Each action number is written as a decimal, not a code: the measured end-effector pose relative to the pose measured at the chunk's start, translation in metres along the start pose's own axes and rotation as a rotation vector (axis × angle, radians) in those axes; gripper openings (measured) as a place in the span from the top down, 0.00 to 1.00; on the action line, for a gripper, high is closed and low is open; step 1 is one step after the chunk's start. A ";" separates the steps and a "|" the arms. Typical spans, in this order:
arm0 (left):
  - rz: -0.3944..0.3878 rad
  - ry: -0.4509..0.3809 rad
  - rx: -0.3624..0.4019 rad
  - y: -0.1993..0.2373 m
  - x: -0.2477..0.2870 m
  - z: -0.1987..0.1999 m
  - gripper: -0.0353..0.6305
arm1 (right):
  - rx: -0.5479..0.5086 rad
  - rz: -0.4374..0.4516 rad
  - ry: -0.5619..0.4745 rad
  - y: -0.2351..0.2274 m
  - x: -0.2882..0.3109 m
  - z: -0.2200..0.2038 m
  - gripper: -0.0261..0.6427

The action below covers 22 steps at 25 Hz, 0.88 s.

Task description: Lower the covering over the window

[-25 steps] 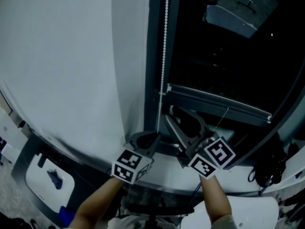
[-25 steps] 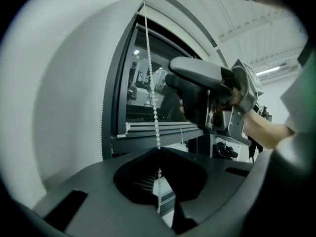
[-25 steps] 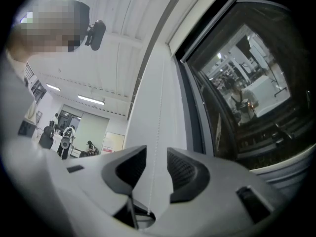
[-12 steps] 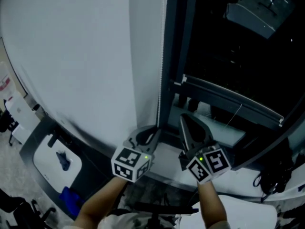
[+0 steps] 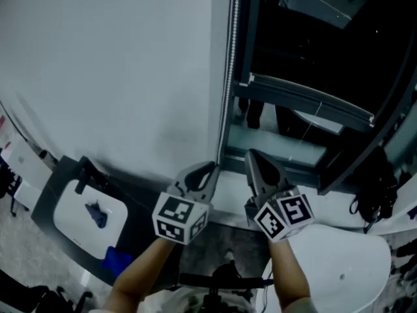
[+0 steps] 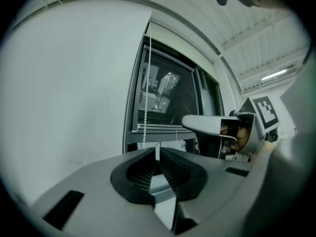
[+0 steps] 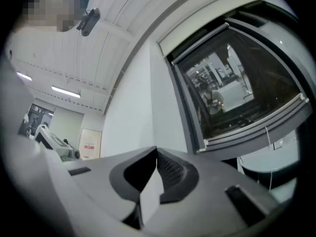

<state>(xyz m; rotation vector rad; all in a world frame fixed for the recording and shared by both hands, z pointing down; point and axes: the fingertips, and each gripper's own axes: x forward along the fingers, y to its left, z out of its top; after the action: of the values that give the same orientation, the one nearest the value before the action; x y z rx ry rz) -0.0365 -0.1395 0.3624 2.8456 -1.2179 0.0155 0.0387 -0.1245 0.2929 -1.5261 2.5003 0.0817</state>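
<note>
The window [image 5: 313,38] is dark, and the blind's grey bottom rail [image 5: 306,103] lies across it low down, with a thin pull cord [image 5: 314,119] hanging from it. A white bead chain [image 5: 229,57] runs down the frame's left side. My left gripper [image 5: 210,172] is shut just short of the chain's lower end, and in the left gripper view the chain [image 6: 145,83] hangs well beyond the tips. My right gripper [image 5: 255,162] is beside it below the rail. Its jaws have just been closing and now meet with nothing between them. The rail [image 7: 256,125] is far ahead of them.
A white wall [image 5: 117,77] fills the left. The pale sill [image 5: 228,197] runs under both grippers. Black cables [image 5: 374,188] hang at the right, above a white rounded seat [image 5: 339,266]. A white tray [image 5: 71,207] with a blue item lies low left.
The right jaws went from wide open to shut with nothing in them. Both grippers drew back from the window and stand a little lower against the sill.
</note>
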 end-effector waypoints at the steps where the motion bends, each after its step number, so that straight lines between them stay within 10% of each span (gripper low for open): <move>1: -0.011 0.000 -0.004 -0.003 -0.010 -0.002 0.91 | -0.005 -0.013 0.006 0.010 -0.007 -0.002 0.94; 22: -0.118 0.022 -0.051 -0.109 -0.114 -0.011 0.91 | -0.036 -0.153 0.150 0.110 -0.124 -0.026 0.94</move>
<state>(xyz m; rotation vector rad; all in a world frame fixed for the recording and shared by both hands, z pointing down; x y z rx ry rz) -0.0361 0.0189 0.3657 2.8592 -1.0289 0.0115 -0.0079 0.0307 0.3368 -1.7942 2.4957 -0.0124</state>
